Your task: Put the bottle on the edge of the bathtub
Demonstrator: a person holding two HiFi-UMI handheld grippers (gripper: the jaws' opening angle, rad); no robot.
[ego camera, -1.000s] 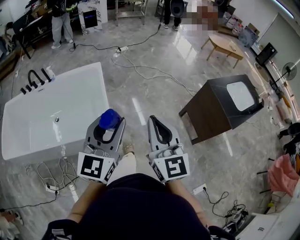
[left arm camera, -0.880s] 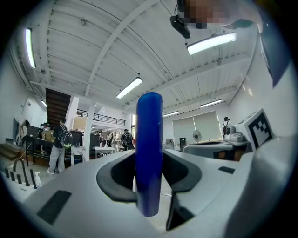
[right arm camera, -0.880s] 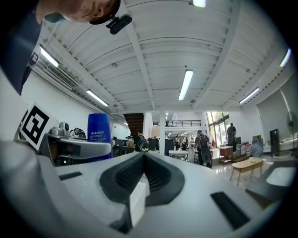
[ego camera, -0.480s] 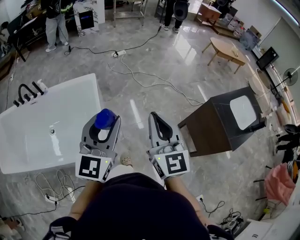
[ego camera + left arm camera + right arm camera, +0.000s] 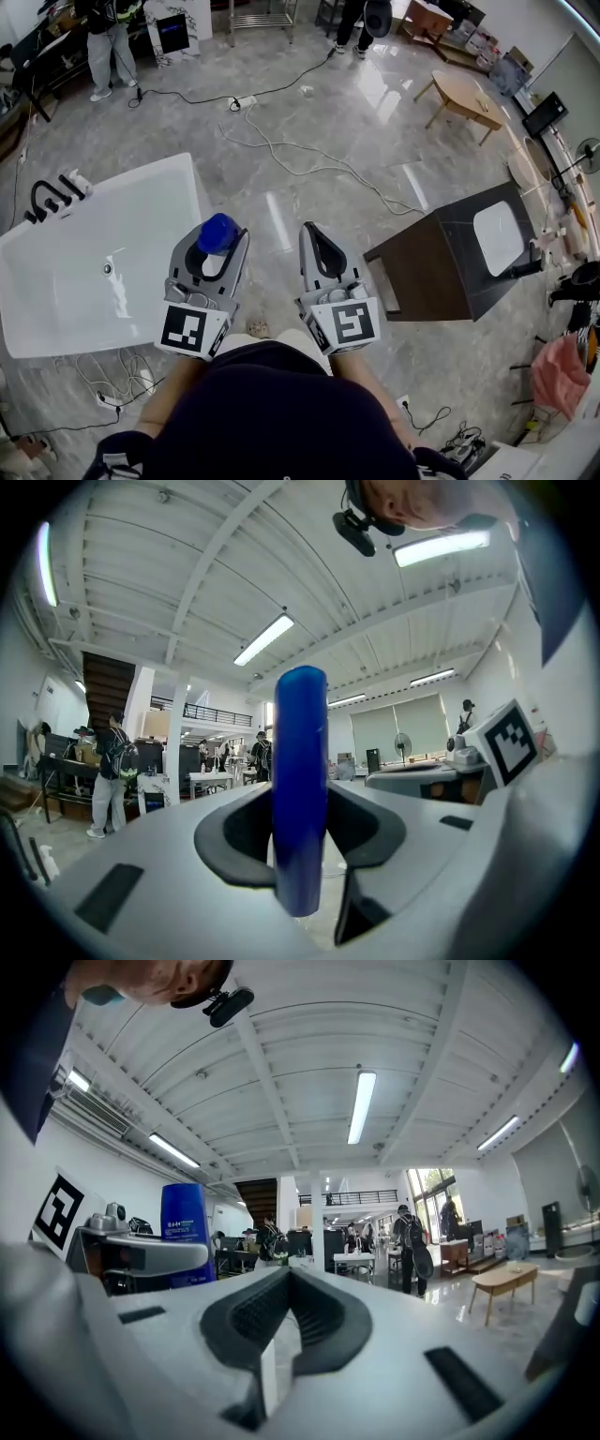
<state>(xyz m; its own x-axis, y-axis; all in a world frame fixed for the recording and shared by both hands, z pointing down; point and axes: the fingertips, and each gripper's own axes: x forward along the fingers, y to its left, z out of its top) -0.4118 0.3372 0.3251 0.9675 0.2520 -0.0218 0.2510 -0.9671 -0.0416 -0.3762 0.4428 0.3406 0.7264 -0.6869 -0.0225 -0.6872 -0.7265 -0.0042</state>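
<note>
Left gripper point(image 5: 214, 255): jaws part-spread and clamped on a blue bottle point(image 5: 218, 232), pads pressing its sides. The bottle stood upright between them, blue top towards the head camera. It was held above the floor, just beside the right rim of the bathtub point(image 5: 141, 220), and touched neither.

Right gripper point(image 5: 317, 246): jaws pressed together, nothing between them. It was level with the left gripper and just to its right.

Floor point(image 5: 309, 131): grey, polished, marble-patterned, with ceiling lights reflected in it.

Bathtub: white, rectangular, free-standing, at the left of the head view. Black tap fittings point(image 5: 52, 195) stood at its far-left end and a drain point(image 5: 107, 269) lay in the bottom.

Cables point(image 5: 309, 169): pale, trailing across the floor from a power strip point(image 5: 246, 98). More cable lay coiled at the near side of the tub point(image 5: 117, 375).

Cabinet point(image 5: 441, 272): dark brown, at the right, with a white basin point(image 5: 499, 239) set in its top.

Low table point(image 5: 464, 94): light wood, far right.

Persons: two stood at the far edge of the room point(image 5: 103, 42), point(image 5: 361, 23).

Ceiling, in both gripper views: white ribbed panels with strip lights.
</note>
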